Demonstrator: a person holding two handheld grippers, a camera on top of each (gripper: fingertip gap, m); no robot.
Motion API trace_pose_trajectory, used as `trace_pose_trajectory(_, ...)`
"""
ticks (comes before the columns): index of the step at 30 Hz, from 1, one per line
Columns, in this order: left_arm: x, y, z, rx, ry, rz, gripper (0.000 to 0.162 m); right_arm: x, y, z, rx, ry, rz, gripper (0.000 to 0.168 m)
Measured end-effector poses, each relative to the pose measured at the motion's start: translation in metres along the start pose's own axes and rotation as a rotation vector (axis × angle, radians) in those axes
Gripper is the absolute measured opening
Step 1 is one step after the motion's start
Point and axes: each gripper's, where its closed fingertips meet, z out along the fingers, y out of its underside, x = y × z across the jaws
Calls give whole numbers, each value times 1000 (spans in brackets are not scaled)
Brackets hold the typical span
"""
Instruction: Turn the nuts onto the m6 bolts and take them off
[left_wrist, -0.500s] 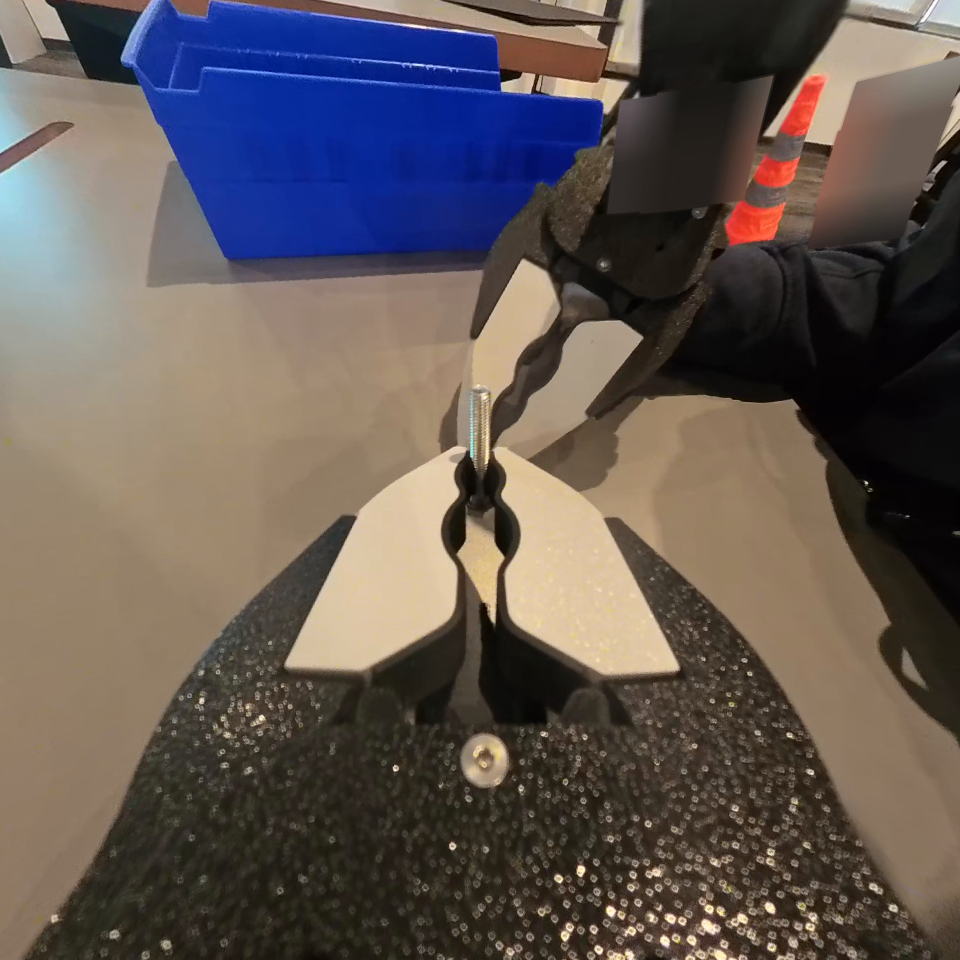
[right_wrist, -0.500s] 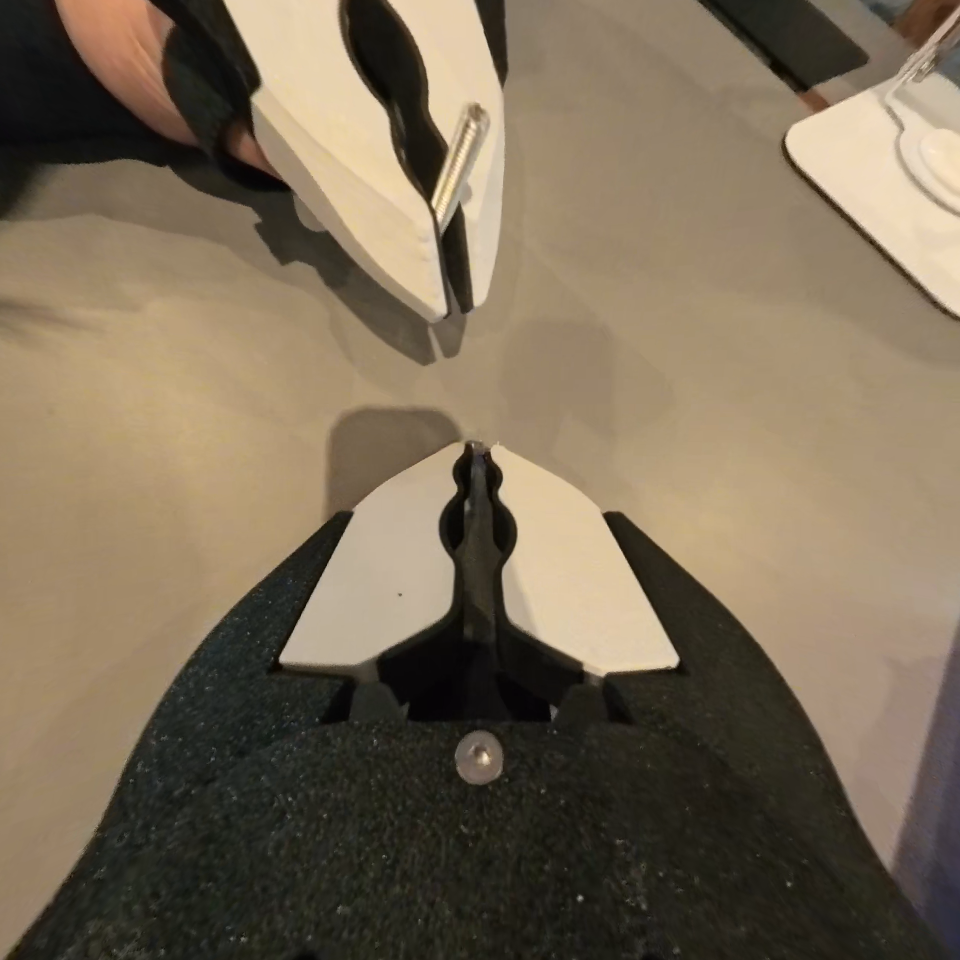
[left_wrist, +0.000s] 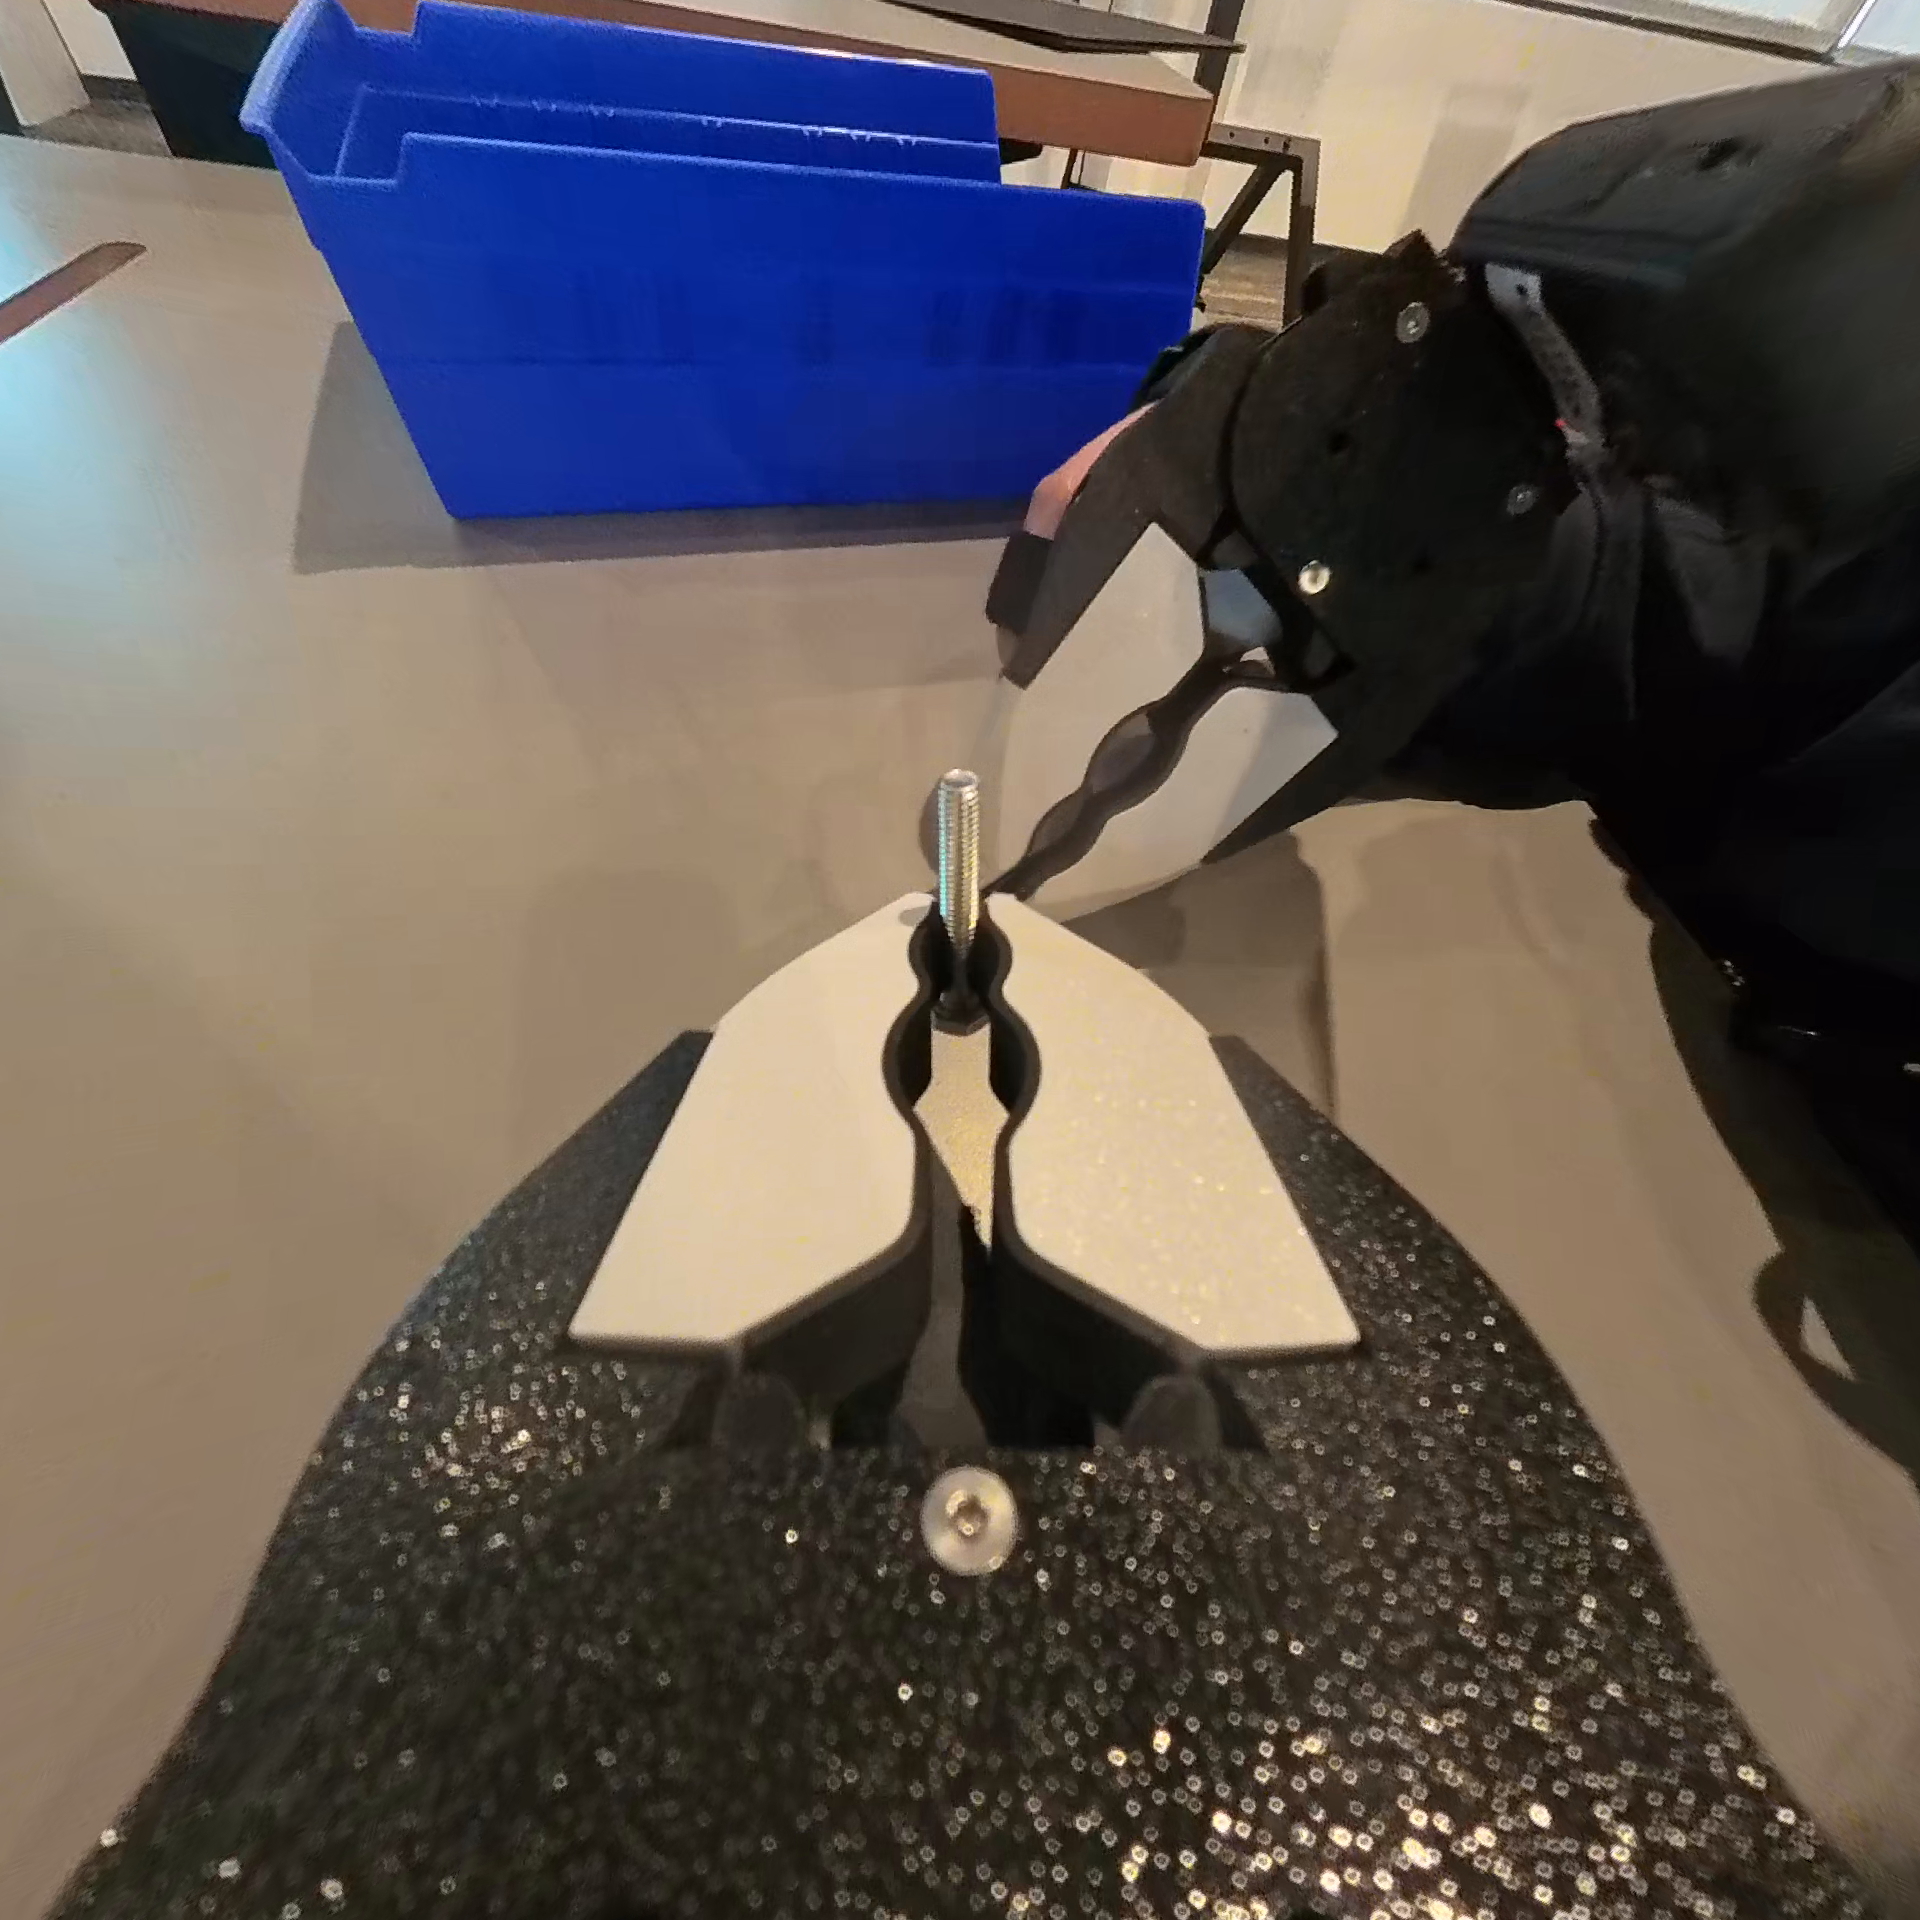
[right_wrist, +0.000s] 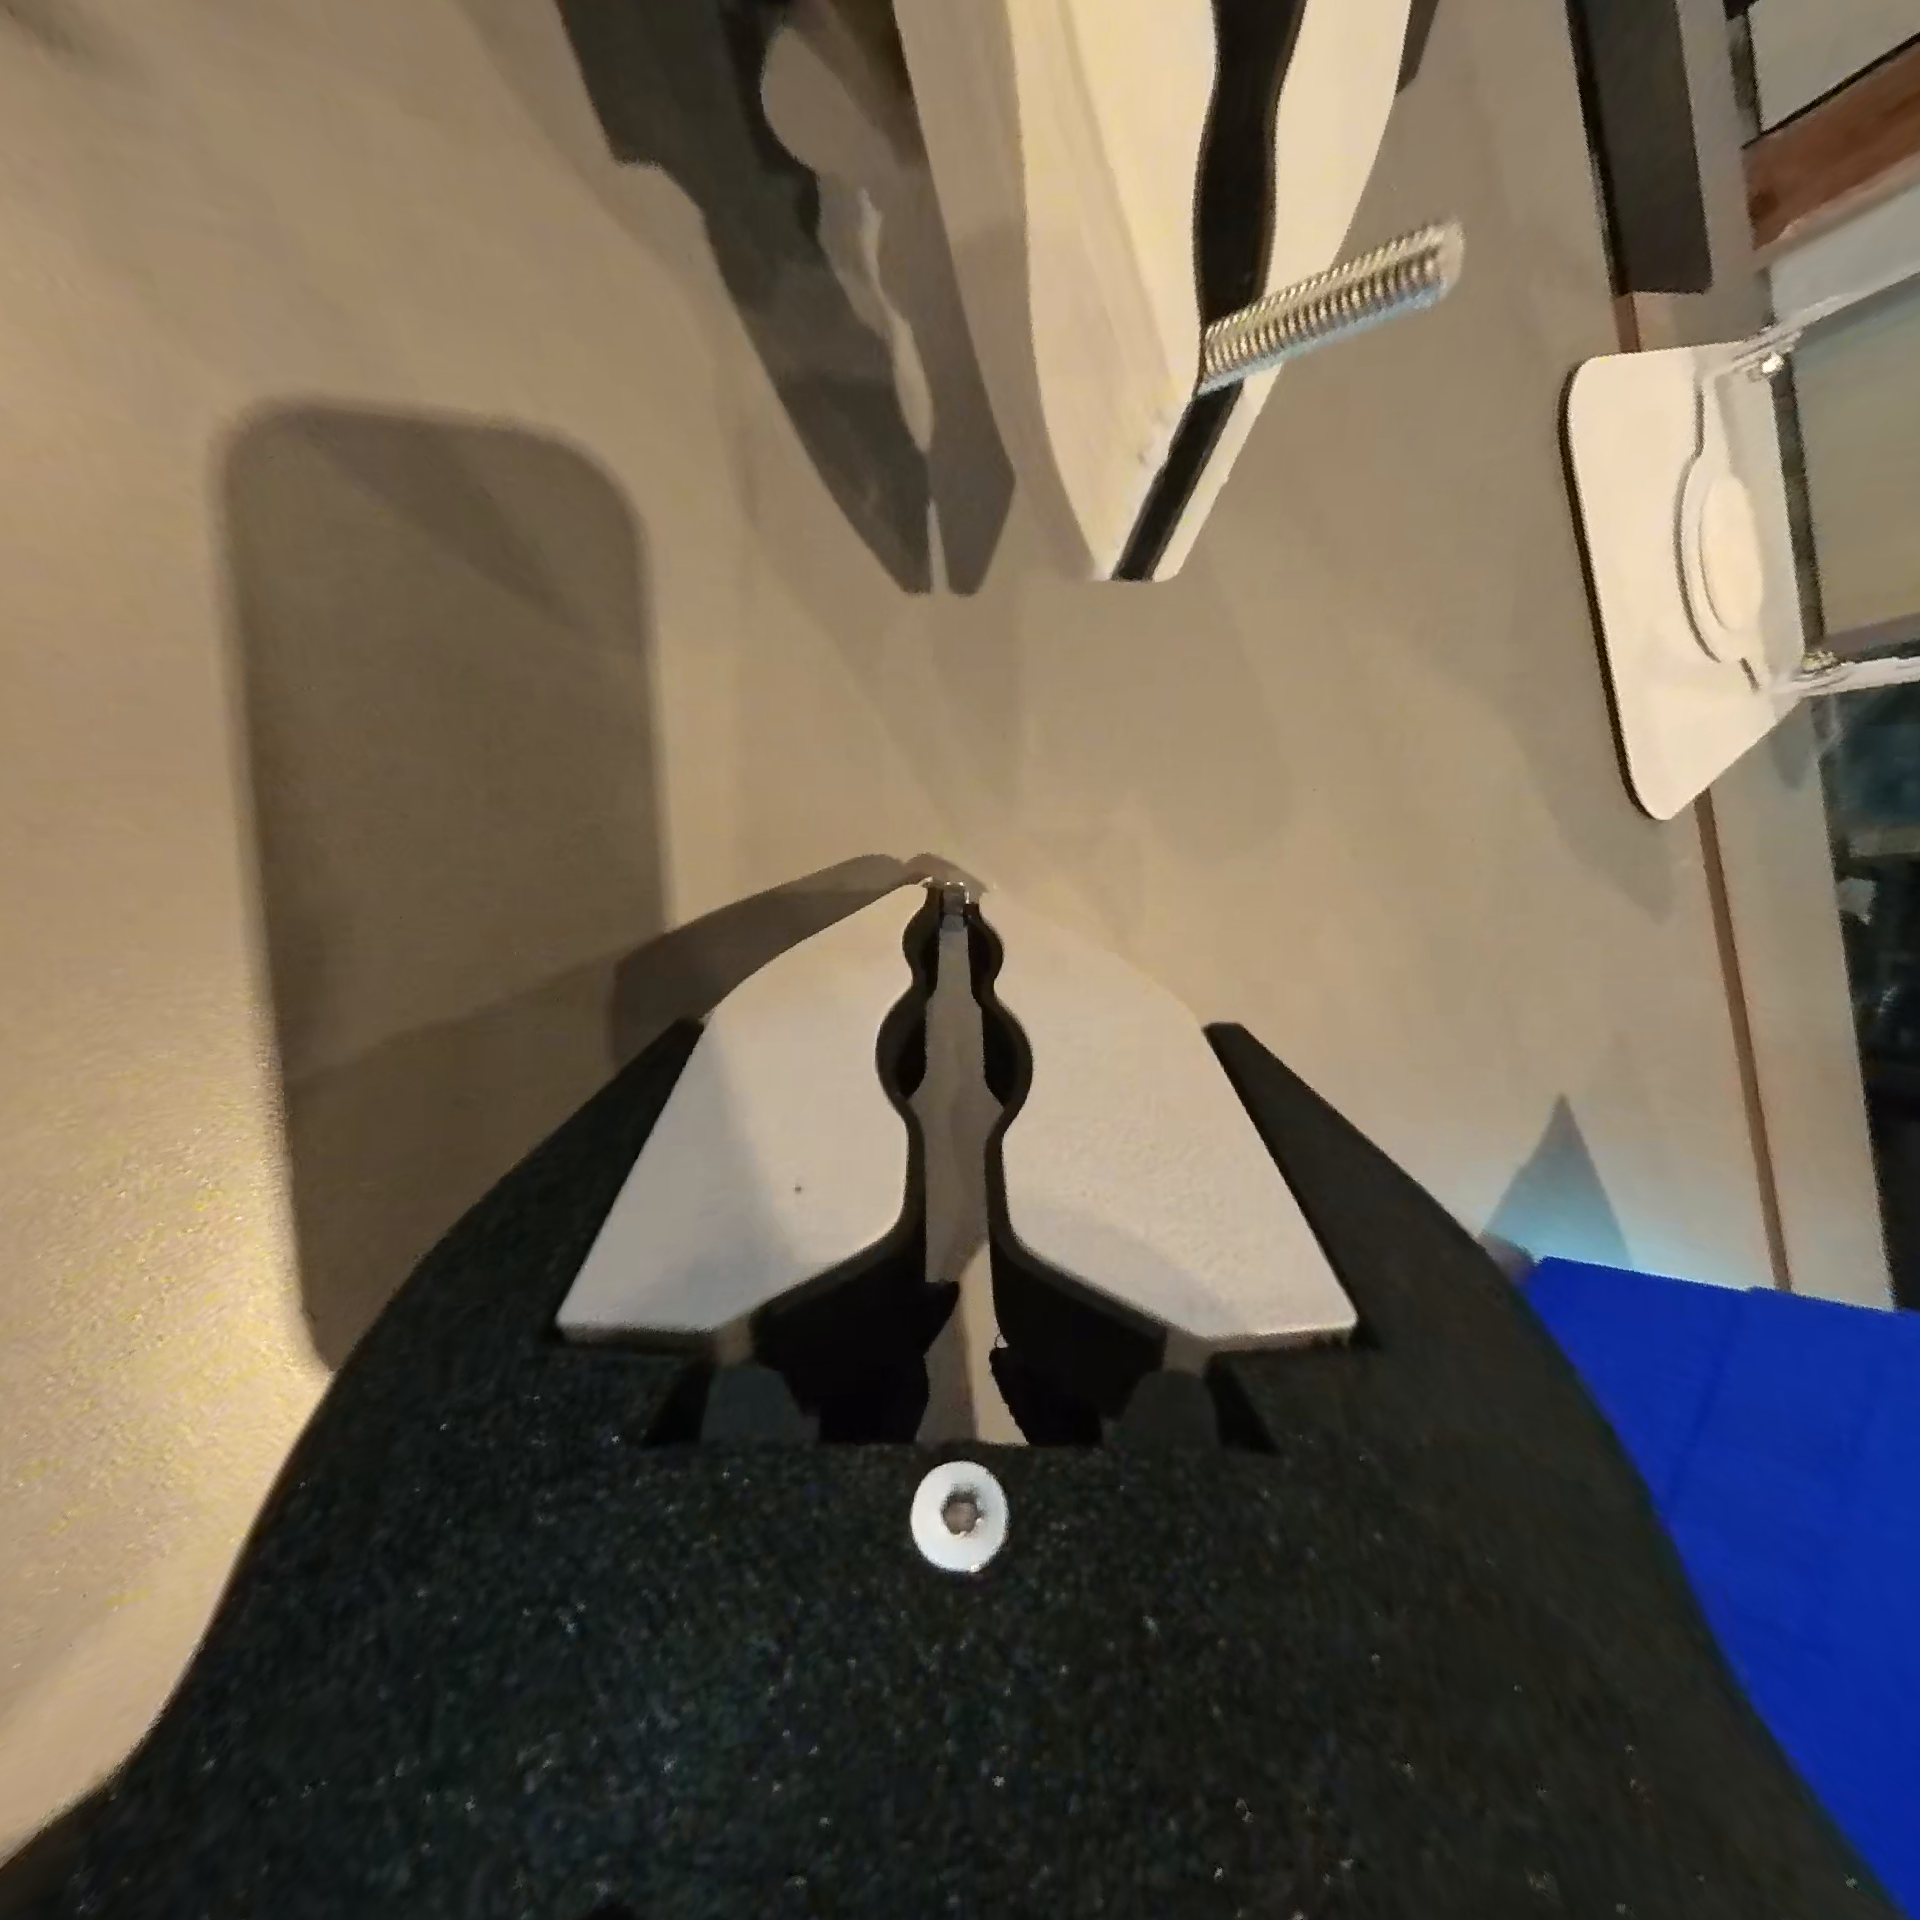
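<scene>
Bolt (left_wrist: 954, 868) sits bare, clamped at its head in the left gripper (left_wrist: 956, 914); right gripper (right_wrist: 953, 891) pinches a small nut (right_wrist: 953, 886), not yet threaded on.

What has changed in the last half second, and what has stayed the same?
The right hand-held gripper has swung round to the right of the bolt, its tips now close beside the shaft. Nothing was grasped or released. The left hand-held gripper still clamps the bolt; the right still pinches a small metal piece, probably a nut.
</scene>
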Motion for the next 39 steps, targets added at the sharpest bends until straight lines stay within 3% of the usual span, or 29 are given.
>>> trace_pose_trajectory(1, 0, 0, 0, 0, 0, -1, 5, -1, 0, 0, 6, -9, 7, 5)
trace_pose_trajectory(10, 0, 0, 1, -5, 4, 0, 5, -3, -3, -5, 50, -24, 59, 7)
trace_pose_trajectory(21, 1, 0, 1, -7, 5, 1, 5, -6, -4, -4, 160, -213, 473, 18)
trace_pose_trajectory(31, 1, 1, 1, -10, 6, 2, 5, -6, -3, 0, 160, -218, 488, 12)
trace_pose_trajectory(39, 7, 2, 2, -20, 36, 27, 5, 35, -63, -44, 480, -196, 505, 11)
